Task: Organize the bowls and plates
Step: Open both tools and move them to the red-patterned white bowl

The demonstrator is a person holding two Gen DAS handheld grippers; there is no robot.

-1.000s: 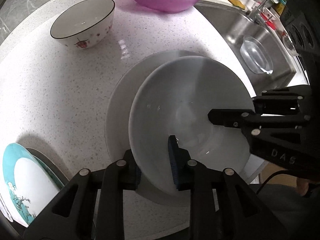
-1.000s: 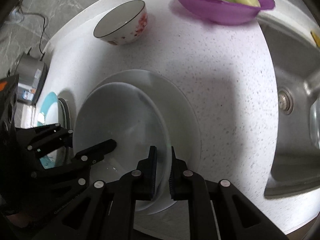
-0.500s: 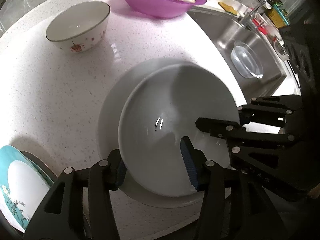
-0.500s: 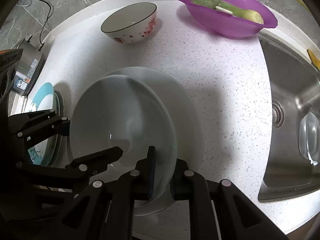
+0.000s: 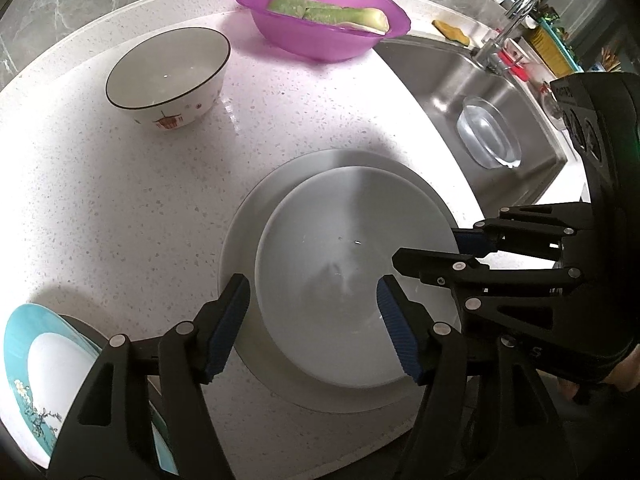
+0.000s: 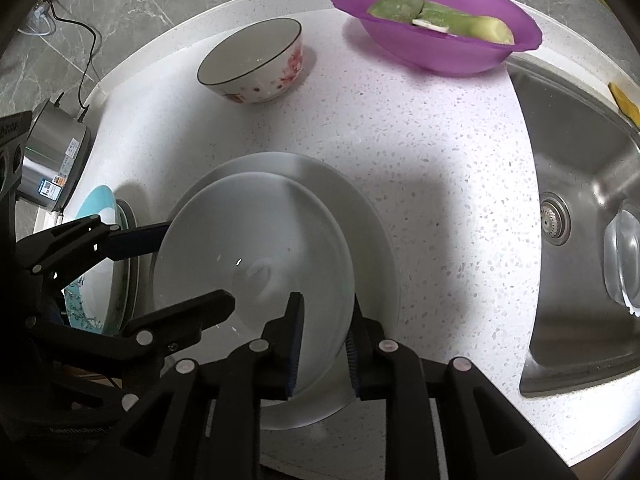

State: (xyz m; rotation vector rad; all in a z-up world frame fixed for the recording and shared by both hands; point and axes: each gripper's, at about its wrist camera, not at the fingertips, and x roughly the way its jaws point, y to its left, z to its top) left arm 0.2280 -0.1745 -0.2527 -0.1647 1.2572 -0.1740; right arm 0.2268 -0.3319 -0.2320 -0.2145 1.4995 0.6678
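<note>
A plain white bowl (image 5: 340, 264) sits on a larger white plate (image 5: 256, 224) near the counter's front edge; both show in the right wrist view too, bowl (image 6: 248, 248) on plate (image 6: 372, 248). My left gripper (image 5: 312, 320) is open, its fingers straddling the bowl's near rim without touching. My right gripper (image 6: 324, 340) is open, one finger inside and one outside the bowl's rim, a small gap each side. A flowered bowl (image 5: 168, 80) stands at the back left. A teal-rimmed plate (image 5: 36, 368) leans at the left.
A purple basin (image 5: 320, 20) with green vegetables stands at the back. A steel sink (image 5: 472, 96) with a clear glass dish (image 5: 488, 136) lies to the right. A metal canister (image 6: 52, 156) stands at the counter's left end.
The bowl has been set down on the plate. Both grippers have opened off its rim and drawn back a little.
</note>
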